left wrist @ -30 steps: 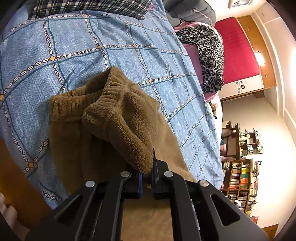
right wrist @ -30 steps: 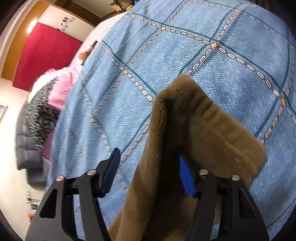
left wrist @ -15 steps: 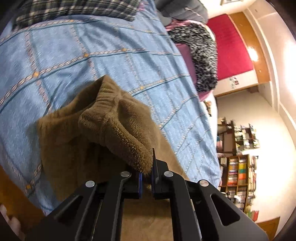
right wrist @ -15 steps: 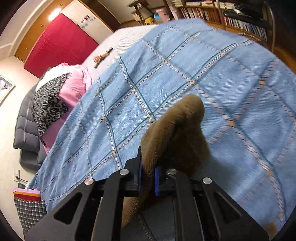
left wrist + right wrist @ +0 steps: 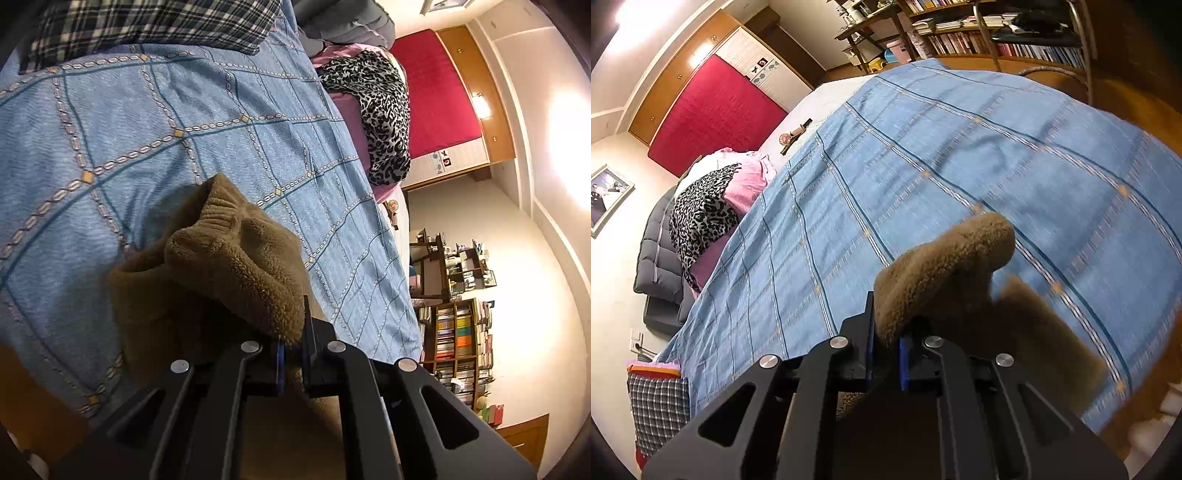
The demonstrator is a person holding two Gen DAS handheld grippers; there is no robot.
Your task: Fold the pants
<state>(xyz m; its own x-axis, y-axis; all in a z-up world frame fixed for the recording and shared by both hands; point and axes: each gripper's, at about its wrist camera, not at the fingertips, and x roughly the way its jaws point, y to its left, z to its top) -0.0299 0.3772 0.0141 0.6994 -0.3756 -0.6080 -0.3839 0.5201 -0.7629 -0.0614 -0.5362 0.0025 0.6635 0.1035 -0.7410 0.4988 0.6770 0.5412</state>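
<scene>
The brown fleece pants [image 5: 225, 266] hang over the blue patterned bedspread [image 5: 147, 122]. My left gripper [image 5: 293, 341] is shut on the ribbed waistband end, which bunches up above the jaws, with more cloth hanging below. My right gripper [image 5: 886, 345] is shut on another fleecy edge of the same pants [image 5: 945, 254], lifted off the bedspread [image 5: 923, 155]. The cloth between the two grippers is hidden from both views.
A plaid pillow [image 5: 147, 22] lies at the head of the bed. A leopard-print and pink pile [image 5: 705, 206] sits along the bed's far side beside a grey sofa [image 5: 657, 258]. Bookshelves [image 5: 454, 332] and a red wall panel [image 5: 713, 110] stand beyond.
My right gripper closed on the pants edge and lifted it off the bed. My left gripper kept its grip and raised the waistband, drawing it away from the bed's edge.
</scene>
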